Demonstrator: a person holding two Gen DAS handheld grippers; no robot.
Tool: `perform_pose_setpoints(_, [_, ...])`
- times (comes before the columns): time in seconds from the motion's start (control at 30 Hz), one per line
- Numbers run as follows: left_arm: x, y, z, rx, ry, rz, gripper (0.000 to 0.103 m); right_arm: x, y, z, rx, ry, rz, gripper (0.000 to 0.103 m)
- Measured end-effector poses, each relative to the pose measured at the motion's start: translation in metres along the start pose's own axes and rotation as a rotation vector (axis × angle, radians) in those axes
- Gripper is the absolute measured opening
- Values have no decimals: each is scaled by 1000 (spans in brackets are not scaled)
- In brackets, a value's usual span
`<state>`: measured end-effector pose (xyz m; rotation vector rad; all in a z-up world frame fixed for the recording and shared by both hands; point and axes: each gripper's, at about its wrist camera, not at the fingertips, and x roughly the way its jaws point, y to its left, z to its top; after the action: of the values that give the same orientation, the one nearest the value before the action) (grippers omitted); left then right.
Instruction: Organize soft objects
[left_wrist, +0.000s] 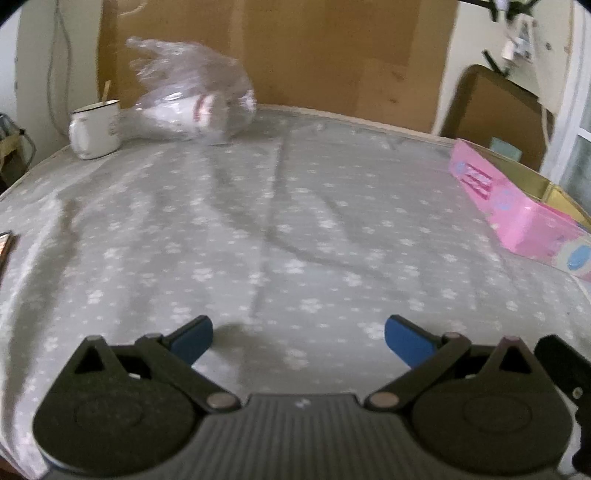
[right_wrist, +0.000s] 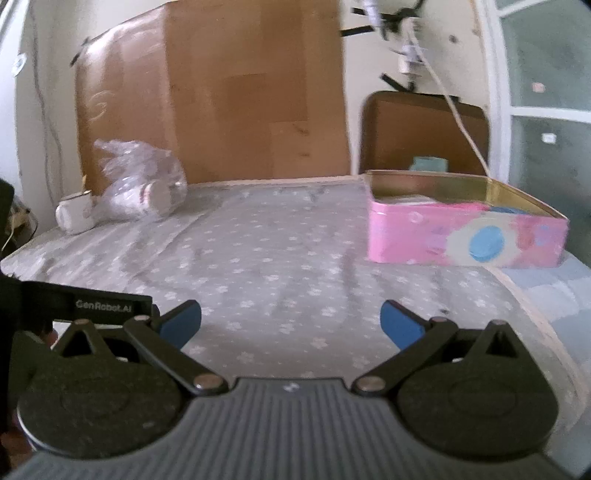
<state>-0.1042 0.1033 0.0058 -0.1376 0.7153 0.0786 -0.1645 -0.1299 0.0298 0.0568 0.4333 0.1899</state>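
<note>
Pink tin (right_wrist: 465, 236), "GenRobot.AI" strap (right_wrist: 103, 305)

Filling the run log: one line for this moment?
left claw open, empty | right claw open, empty | pink tin lidless | plastic bag beside mug

We see a table covered by a cloth (left_wrist: 295, 229). At its far left corner stands a mug (left_wrist: 95, 129), and a plastic bag (left_wrist: 192, 96) with something inside lies just to the right of the mug, touching it. A large cardboard sheet (left_wrist: 295, 51) stands upright behind the table's far edge. At the far right of the table sits an open tin box (right_wrist: 465, 236), well apart from the bag, with a few items lying inside it. Behind the box stands a chair back (right_wrist: 424, 129). The middle of the cloth lies between bag and box.
</note>
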Motion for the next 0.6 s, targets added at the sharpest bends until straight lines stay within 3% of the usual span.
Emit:
perform_pose_setpoints(0.33, [-6,42,2,-48,-12,65,103,24,37,15,-38,35,119,103])
perform_pose_setpoints(0.6, [-9,57,5,-64,-19,73,103,26,42,20,-16,7,91,103])
